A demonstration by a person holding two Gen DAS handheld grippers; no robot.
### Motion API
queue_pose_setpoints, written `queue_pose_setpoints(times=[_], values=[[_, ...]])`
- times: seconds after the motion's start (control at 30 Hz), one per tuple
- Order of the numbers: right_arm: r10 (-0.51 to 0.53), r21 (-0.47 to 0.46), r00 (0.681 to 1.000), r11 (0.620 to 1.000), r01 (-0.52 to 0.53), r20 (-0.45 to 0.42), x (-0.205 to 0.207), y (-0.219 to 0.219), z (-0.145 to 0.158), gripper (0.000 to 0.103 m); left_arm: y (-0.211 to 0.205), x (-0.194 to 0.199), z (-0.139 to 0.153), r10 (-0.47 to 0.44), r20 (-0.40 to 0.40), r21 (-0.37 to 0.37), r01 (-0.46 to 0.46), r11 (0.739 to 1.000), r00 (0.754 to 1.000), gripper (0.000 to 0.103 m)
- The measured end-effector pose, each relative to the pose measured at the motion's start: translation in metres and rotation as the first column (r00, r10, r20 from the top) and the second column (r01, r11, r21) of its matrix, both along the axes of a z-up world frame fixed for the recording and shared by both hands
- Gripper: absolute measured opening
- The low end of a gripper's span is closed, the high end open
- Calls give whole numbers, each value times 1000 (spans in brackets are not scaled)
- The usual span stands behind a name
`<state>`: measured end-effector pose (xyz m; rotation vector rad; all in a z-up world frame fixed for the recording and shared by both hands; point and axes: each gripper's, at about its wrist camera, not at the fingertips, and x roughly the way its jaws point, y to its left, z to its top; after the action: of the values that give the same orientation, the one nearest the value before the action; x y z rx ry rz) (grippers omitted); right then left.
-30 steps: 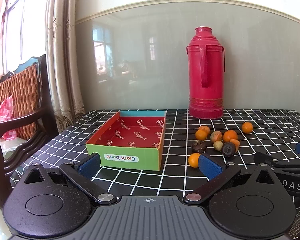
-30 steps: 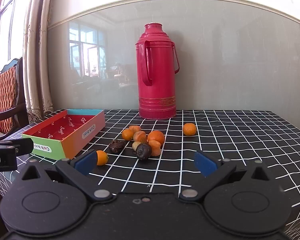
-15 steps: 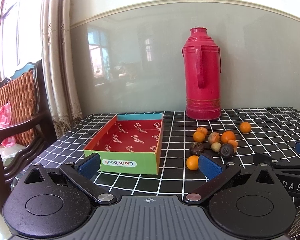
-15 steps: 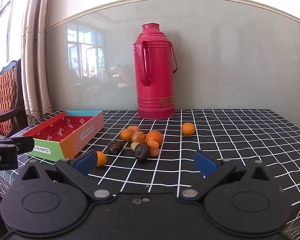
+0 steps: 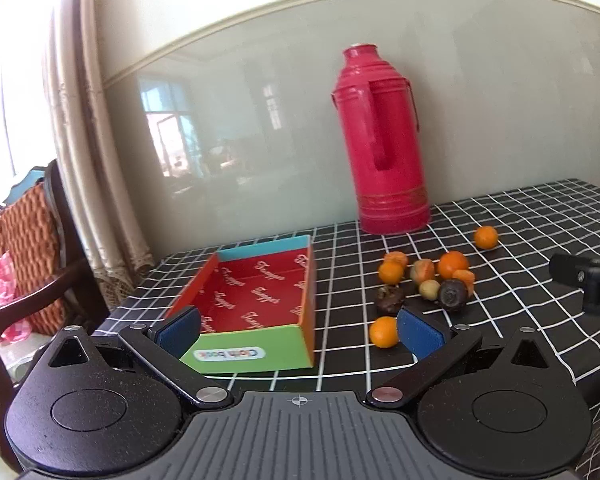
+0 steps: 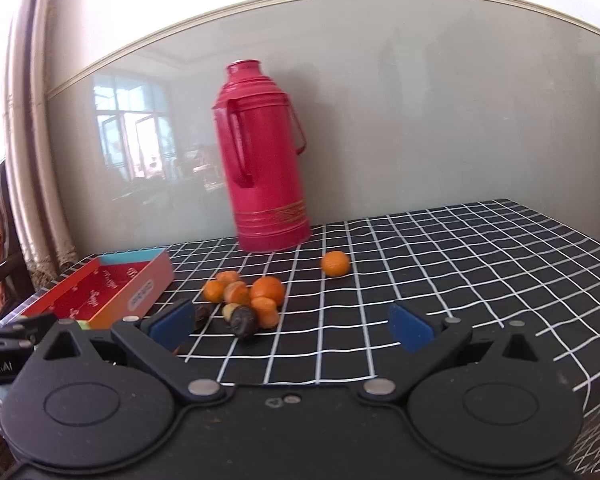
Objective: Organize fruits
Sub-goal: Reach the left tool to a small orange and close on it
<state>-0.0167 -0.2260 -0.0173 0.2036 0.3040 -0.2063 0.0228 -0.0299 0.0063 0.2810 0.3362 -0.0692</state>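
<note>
A cluster of small orange and dark round fruits lies on the black white-grid worktop, beside the shallow red-lined cardboard box. The left tool and right tool both gape, holding nothing.

Red flask, black-and-white checked tablecloth

right view: small orange fruit nearest the box almost wholly hidden behind blue left finger pad | wrinkled dark brown fruit half hidden by the same pad | left view: black right gripper cut off by frame edge
</note>
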Motion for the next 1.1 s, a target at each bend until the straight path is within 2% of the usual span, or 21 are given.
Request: queue_pose_setpoints(times=[0.2,0.4,0.53,0.63,0.67,0.7,0.77,0.87,1.0,1.03,1.1], values=[[-61,19,998,998,62,-16,4,-14,-2,97,-25,18,-13,-68,-23,23,69,997,997,103],[-101,18,995,995,101,-10,5,-22,-3,97,-46,46,-33,-125,-73,91,131,987,990,103],[-107,47,994,993,107,0,5,-29,-3,97,-53,70,-46,-167,-132,84,179,980,977,103],[-104,52,995,993,104,5,6,-30,-3,97,-52,85,-56,-156,-156,58,167,984,975,102],[-101,52,995,994,100,7,7,-29,-3,97,-52,89,-59,-152,-165,52,162,985,975,94],[-96,51,995,994,96,12,7,-29,-3,97,-52,94,-62,-154,-183,48,165,985,971,81],[-88,51,996,995,87,17,8,-27,-2,97,-51,104,-68,-162,-229,19,171,985,960,71],[-68,63,998,996,67,13,12,-27,-3,97,-52,112,-76,-158,-256,2,164,987,954,68],[-58,83,998,995,57,0,18,-27,-5,97,-55,118,-81,-162,-251,-6,166,986,954,68],[-58,88,998,994,58,-2,19,-28,-6,97,-55,119,-81,-163,-251,-15,164,986,954,65],[-62,99,998,993,62,-5,21,-29,-6,97,-55,121,-81,-181,-261,-53,173,983,948,36]])
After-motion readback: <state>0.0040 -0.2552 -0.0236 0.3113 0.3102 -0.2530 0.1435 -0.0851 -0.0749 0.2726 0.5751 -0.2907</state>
